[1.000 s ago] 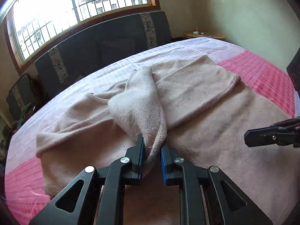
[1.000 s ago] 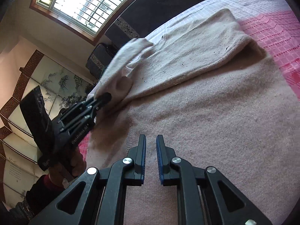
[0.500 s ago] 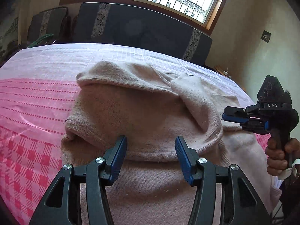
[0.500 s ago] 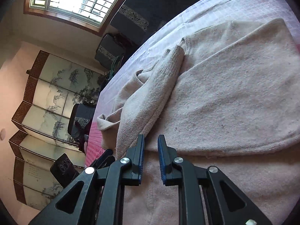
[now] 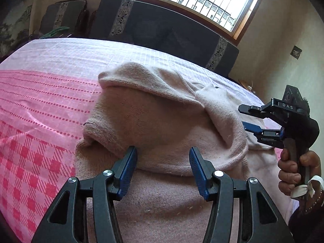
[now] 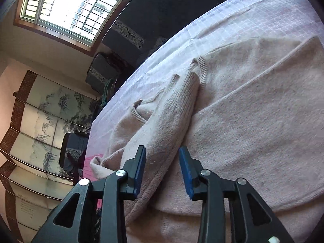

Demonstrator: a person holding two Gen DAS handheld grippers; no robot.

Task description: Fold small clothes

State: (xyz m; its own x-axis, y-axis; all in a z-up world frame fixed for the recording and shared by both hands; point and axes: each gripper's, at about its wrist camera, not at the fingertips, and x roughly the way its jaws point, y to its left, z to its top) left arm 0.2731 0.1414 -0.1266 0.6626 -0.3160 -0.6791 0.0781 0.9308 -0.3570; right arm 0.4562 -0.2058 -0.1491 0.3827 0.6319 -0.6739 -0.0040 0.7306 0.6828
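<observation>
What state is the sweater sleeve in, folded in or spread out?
Folded in: the sleeve lies diagonally across the sweater body, cuff near the neckline.

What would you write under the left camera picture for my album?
Open left gripper over a folded pink sweater on the bed.

The bed point(image 5: 60, 64) carries a woven cover: pale lilac checks toward the far edge, pink dotted stripes at mid-width, and pink-and-white plaid at the near left corner. One beige knitted sweater point(image 5: 154, 121) lies directly on the cover, toward the bed's right side. Both side sections are folded inward over the body, and a sleeve point(image 6: 172, 117) lies diagonally across the folded layers.
</observation>
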